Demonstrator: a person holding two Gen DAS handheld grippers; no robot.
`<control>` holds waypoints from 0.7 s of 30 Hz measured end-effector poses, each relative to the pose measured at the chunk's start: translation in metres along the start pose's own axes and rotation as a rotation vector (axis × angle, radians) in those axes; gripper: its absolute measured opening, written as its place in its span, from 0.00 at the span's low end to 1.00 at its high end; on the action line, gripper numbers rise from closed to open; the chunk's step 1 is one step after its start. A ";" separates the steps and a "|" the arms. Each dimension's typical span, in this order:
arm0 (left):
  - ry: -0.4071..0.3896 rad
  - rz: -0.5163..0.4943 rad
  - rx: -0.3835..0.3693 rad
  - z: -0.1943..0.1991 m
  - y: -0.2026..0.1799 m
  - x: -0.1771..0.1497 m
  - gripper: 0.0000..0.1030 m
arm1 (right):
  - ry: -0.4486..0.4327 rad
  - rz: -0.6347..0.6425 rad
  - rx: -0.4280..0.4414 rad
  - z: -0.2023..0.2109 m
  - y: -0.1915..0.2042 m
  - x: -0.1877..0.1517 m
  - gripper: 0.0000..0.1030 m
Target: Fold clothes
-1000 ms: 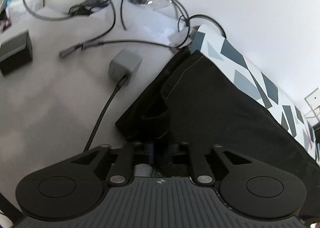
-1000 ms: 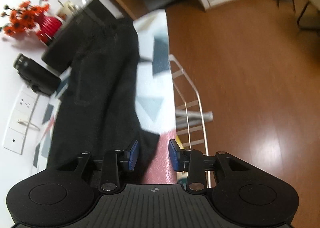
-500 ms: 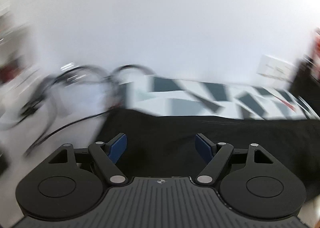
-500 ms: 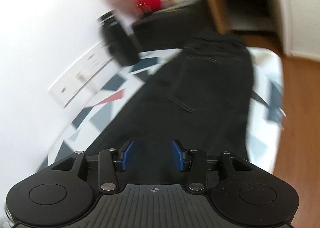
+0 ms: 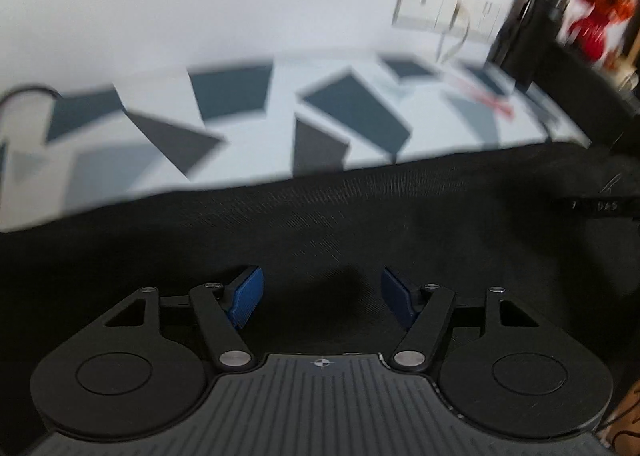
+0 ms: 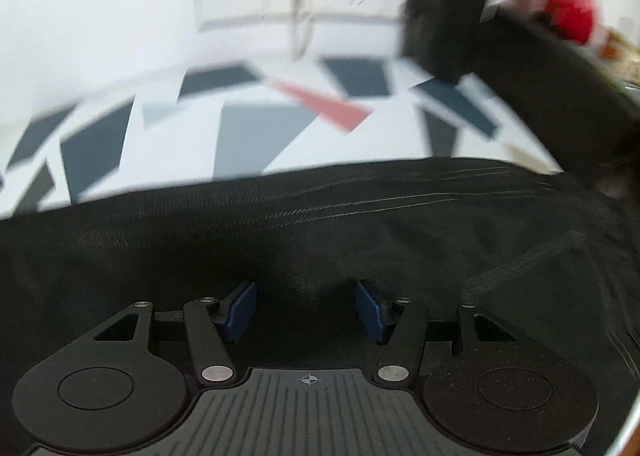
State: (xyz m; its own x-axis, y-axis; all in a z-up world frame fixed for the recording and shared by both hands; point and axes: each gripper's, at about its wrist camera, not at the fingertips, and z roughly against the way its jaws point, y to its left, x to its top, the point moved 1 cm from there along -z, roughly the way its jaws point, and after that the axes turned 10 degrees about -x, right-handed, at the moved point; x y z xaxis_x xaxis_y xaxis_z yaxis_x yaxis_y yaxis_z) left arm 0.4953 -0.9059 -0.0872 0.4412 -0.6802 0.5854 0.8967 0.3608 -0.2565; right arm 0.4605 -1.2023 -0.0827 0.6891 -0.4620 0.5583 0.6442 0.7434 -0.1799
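A pair of black trousers (image 5: pixel 360 224) lies flat along a table cover printed with grey and blue shapes (image 5: pixel 240 128). My left gripper (image 5: pixel 322 296) hovers low over the dark cloth. Its blue pads (image 5: pixel 246 298) stand well apart and are closing, with only flat fabric under the gap. In the right wrist view the same trousers (image 6: pixel 320 224) fill the lower half, with a back pocket (image 6: pixel 540 276) at the right. My right gripper (image 6: pixel 306 310) hangs over them, its jaws opening and its pads (image 6: pixel 370 316) pressing on nothing.
Beyond the patterned cover (image 6: pixel 248 128) rises a white wall with socket plates (image 6: pixel 288 4). A black box (image 6: pixel 444 16) and a red vase of orange flowers (image 6: pixel 572 12) stand at the far right. The box (image 5: pixel 524 40) and the vase (image 5: pixel 592 28) also show in the left view.
The left gripper let go of the trouser end by the cables, swung right along the garment and opened wide. The right gripper rolled from facing the floor to facing the wall, and its jaws widened.
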 end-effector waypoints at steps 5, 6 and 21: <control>-0.015 -0.022 0.084 -0.018 -0.021 0.005 0.16 | -0.044 0.066 0.127 -0.014 -0.001 0.011 0.27; -0.019 -0.008 0.103 -0.018 -0.021 0.008 0.06 | -0.047 0.072 0.131 -0.015 -0.001 0.012 0.11; -0.171 0.165 0.187 0.000 -0.017 0.045 0.01 | -0.099 -0.152 0.369 -0.016 -0.047 0.047 0.00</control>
State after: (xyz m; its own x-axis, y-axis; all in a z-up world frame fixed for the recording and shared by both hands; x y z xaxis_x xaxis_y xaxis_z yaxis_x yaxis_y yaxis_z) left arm 0.5002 -0.9425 -0.0565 0.5534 -0.4914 0.6726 0.7843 0.5793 -0.2220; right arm 0.4682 -1.2667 -0.0610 0.5488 -0.5443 0.6345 0.5615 0.8023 0.2026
